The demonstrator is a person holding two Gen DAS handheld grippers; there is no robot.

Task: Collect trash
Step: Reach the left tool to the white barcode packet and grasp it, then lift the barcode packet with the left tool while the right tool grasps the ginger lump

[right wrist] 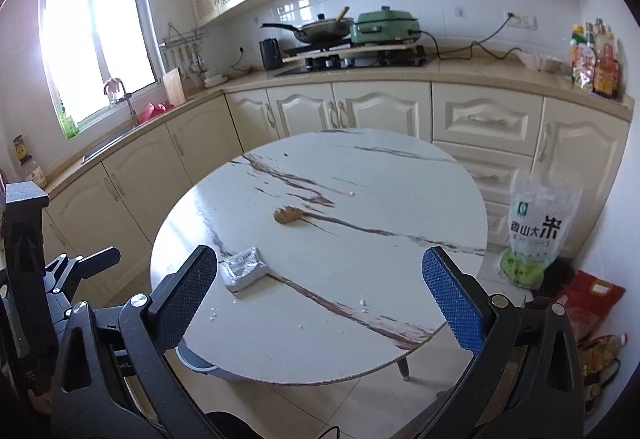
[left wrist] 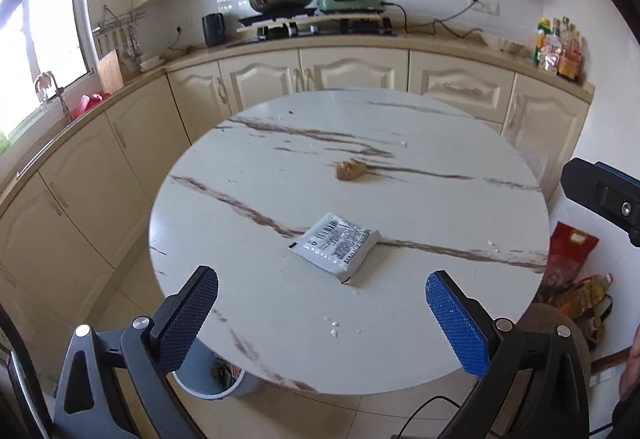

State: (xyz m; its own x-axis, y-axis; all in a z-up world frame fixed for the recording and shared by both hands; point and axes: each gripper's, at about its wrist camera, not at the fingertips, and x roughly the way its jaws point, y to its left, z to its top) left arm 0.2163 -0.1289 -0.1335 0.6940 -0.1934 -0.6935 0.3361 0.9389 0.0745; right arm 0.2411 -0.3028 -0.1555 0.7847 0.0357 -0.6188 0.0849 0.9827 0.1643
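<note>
Desk: the round marble-patterned desk (left wrist: pixel 440 167) lies ahead of and below both grippers, and still carries trash.
Bin: a grey bin (left wrist: pixel 208 383) stands on the floor under the near left edge of the desk, just below the left gripper's left finger; something already lies inside it, so part of the collecting looks done, though what it is cannot be told.
Wrapper: a flat silver wrapper (left wrist: pixel 335 242) with a barcode lies on the desk straight ahead of the left gripper, between its fingers in that view and apart from both; from the right gripper it sits ahead to the left, just beyond the left finger. Not yet picked up.
Brown lump: a crumpled brown lump (left wrist: pixel 351 169) rests farther out, beyond the wrapper, near the middle of the desk. Not yet picked up.
Crumbs: small white crumbs (left wrist: pixel 333 327) are scattered on the near part of the desk.
Left gripper: the left gripper (left wrist: pixel 322 323) is spread wide and holds nothing.
Right gripper: the right gripper (right wrist: pixel 318 303) is likewise wide apart and empty.
Left to do: by my judgement, at least the wrapper and the lump remain.
</note>
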